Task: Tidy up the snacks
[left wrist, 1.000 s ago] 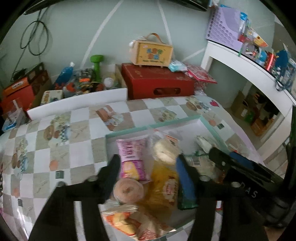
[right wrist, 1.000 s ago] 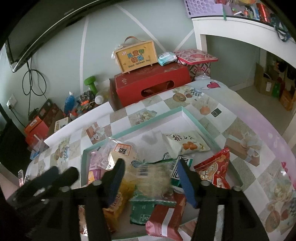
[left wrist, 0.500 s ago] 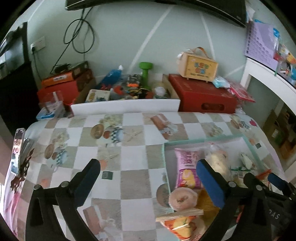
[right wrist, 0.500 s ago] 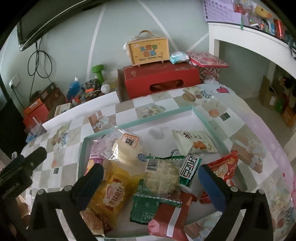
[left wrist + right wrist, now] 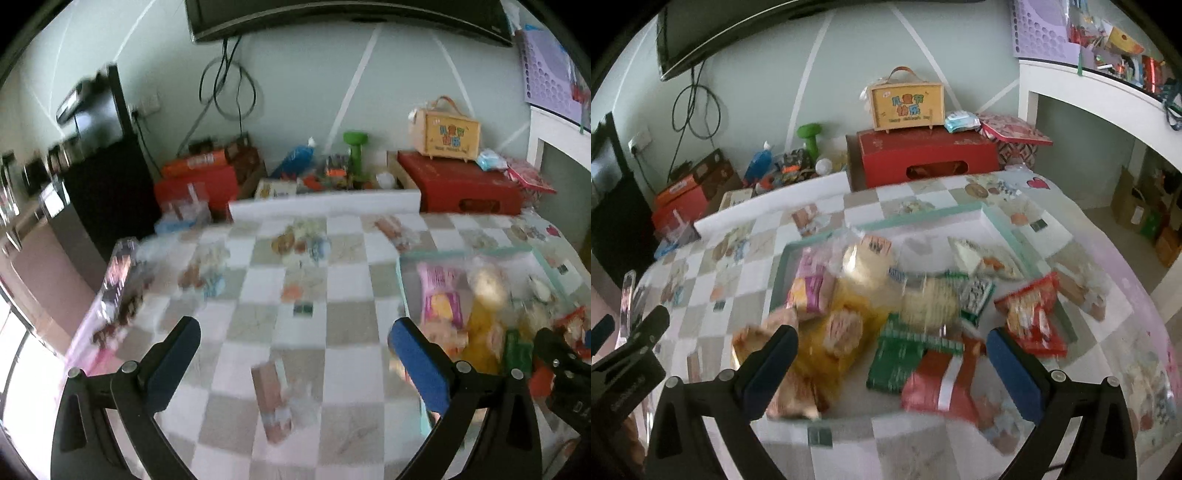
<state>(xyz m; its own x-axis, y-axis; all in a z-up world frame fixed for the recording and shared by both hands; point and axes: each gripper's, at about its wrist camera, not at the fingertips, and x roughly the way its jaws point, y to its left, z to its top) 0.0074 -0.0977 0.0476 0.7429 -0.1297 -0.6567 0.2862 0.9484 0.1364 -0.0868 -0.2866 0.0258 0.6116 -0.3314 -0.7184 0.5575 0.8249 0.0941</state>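
Observation:
A teal-rimmed tray on the checkered tablecloth holds several snack packets: a pink one, a yellow one, a green one, red ones and a white one. My right gripper is open and empty, above the tray's near end. My left gripper is open and empty over the bare tablecloth, left of the tray. The pink packet shows at the right in the left wrist view.
A red box with a yellow carry case on it stands behind the table. Clutter and a green dumbbell lie along the wall. A white shelf is at the right. A black cabinet is at the left.
Both grippers have opened wide and pulled back. The left one swung left, off the tray and over the bare tablecloth. The snacks stay in the tray.

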